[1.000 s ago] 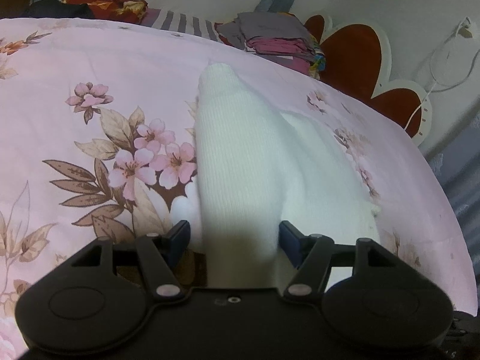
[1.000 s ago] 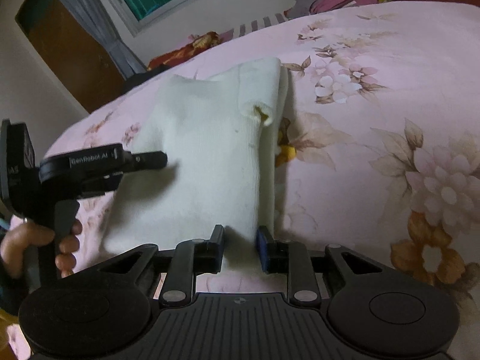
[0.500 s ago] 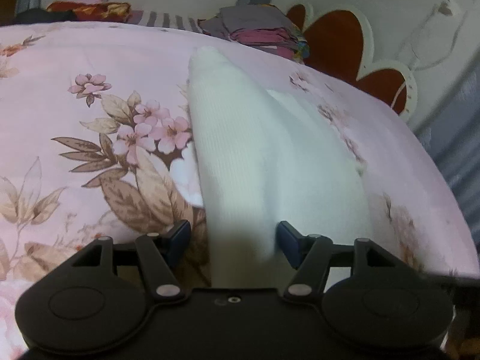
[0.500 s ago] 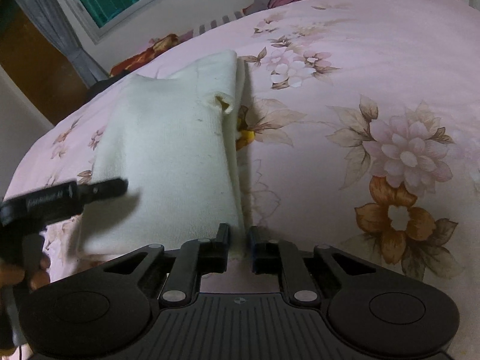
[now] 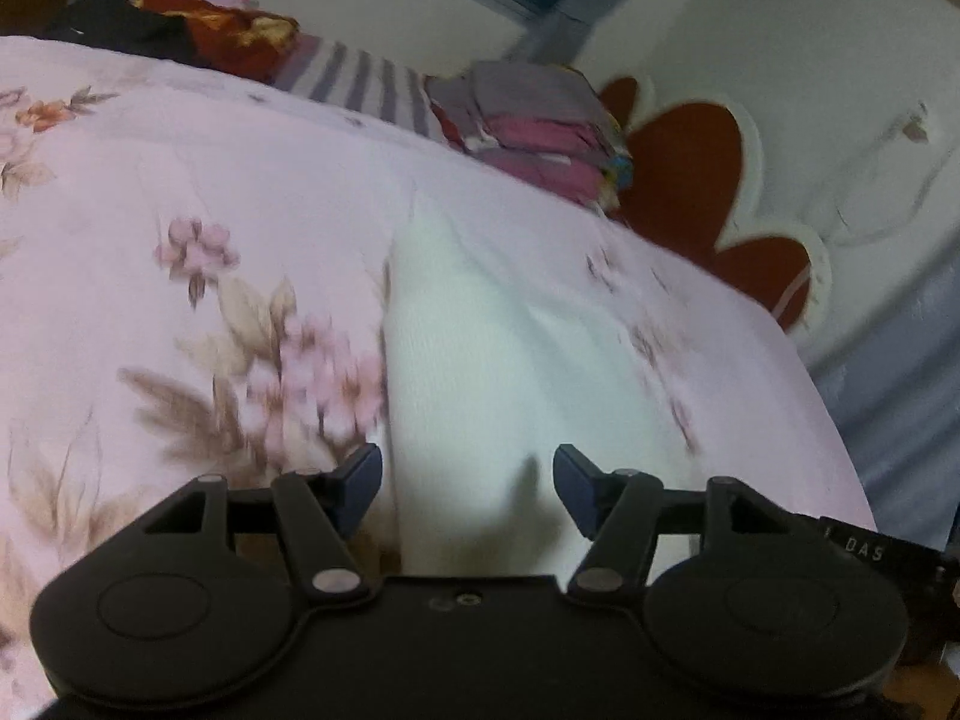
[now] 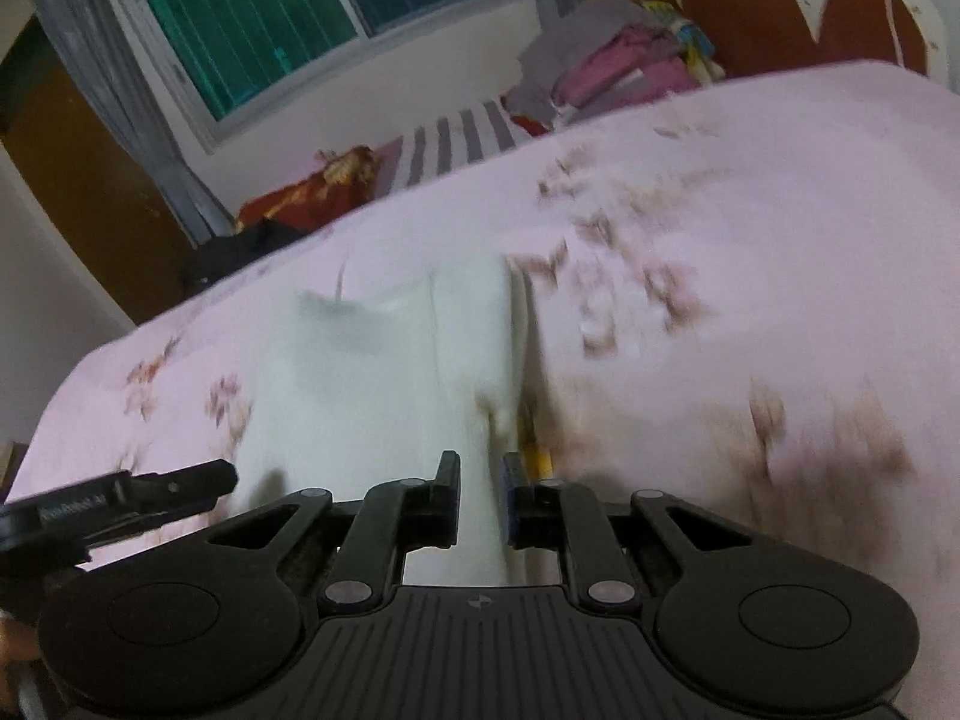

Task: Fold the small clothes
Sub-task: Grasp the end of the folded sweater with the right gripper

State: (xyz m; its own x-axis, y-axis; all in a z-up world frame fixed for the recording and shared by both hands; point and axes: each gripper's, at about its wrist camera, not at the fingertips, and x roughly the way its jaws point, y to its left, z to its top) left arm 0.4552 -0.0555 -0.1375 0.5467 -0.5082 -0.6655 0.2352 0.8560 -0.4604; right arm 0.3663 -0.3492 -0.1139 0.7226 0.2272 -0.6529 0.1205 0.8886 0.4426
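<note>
Lying on floral bed (image 5: 180, 192): white garment (image 5: 468, 360) | left tongs (image 5: 467, 483) spread, garment between, grip unclear | right tongs (image 6: 482, 495) opening, garment edge between.

floral bedsheet (image 5: 180, 192) | folded clothes stack (image 5: 534, 120) | window (image 6: 288, 12)

I see open pink floral bedspread (image 6: 750, 228) to the right of my right gripper (image 6: 482, 495), with nothing lying on it. The white garment (image 6: 372, 396) covers the bed just ahead. My left gripper (image 6: 174, 489) blocks the near left side. Across the bed, a stack of folded clothes (image 5: 540, 126) and the red headboard (image 5: 690, 168) close off the far edge, and a window (image 6: 288, 18) wall stands beyond.
</note>
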